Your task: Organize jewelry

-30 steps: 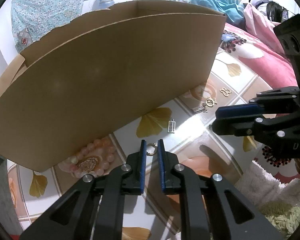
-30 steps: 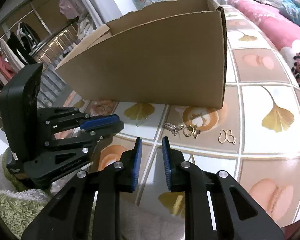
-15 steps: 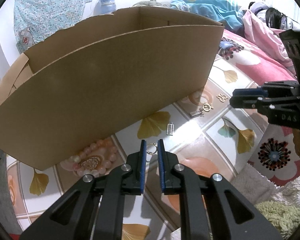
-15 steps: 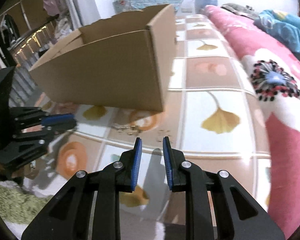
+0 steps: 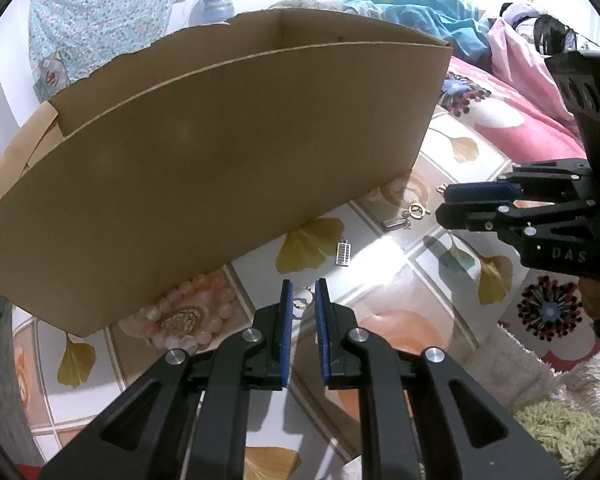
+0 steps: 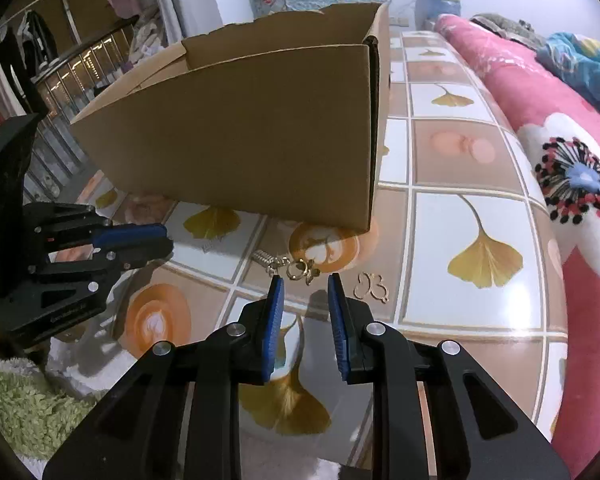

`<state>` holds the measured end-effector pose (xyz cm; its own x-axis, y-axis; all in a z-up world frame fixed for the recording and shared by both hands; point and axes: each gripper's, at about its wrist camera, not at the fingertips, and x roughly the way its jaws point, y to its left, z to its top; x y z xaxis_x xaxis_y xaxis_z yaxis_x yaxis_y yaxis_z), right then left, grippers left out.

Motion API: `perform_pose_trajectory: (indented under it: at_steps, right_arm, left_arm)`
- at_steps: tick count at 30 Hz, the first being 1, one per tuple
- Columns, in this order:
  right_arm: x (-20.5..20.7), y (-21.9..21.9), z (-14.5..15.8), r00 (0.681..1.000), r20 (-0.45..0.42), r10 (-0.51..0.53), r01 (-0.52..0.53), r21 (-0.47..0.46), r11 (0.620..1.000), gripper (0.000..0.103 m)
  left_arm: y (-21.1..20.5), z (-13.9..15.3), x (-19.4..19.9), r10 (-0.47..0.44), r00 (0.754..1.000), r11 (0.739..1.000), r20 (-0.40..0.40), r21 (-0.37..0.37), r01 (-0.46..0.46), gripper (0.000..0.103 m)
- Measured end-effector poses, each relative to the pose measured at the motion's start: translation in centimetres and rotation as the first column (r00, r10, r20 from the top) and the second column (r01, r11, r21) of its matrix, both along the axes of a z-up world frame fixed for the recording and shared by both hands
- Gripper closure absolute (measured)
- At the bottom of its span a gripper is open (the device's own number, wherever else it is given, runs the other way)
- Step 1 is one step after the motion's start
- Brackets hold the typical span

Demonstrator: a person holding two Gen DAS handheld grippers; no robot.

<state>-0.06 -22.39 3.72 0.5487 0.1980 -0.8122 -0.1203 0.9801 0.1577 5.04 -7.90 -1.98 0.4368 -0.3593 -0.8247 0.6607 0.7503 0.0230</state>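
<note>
A brown cardboard box stands on the tiled mat, also in the right wrist view. My left gripper is open a little, its tips either side of a small gold ring charm on the mat. A pink bead bracelet lies against the box, and a silver abacus charm lies further out. My right gripper is open just short of a gold and silver charm cluster. A gold butterfly charm lies to its right.
The mat has ginkgo leaf tiles. A pink floral quilt lies on the right. Green and white shag rugs lie at the near edge. The left gripper shows in the right wrist view; the right gripper shows in the left wrist view.
My right gripper swung away to the right, then came back toward the charm cluster and opened wider. My left gripper has stayed around the gold ring charm.
</note>
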Motion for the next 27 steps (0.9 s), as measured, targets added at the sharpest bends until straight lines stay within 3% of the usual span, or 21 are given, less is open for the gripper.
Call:
perform_pose_trajectory:
  at_steps: [9, 19, 27]
  right_arm:
    - [0.6, 1.1, 0.1, 0.999, 0.02, 0.03, -0.03, -0.011, 0.999, 0.083]
    - [1.3, 2.8, -0.7, 0.995, 0.025, 0.097, -0.092, -0.153, 0.984, 0.09]
    - [1.9, 3.5, -0.8, 0.992, 0.019, 0.127, -0.121, -0.199, 0.972, 0.091]
  left_arm:
    - [0.0, -0.3, 0.1, 0.003, 1.0, 1.0, -0.008, -0.003, -0.003, 0.093]
    - [0.0, -0.5, 0.2, 0.011, 1.0, 1.0, -0.014, -0.006, -0.011, 0.093]
    - [0.1, -0.6, 0.2, 0.01, 1.0, 1.0, -0.014, -0.007, -0.01, 0.093]
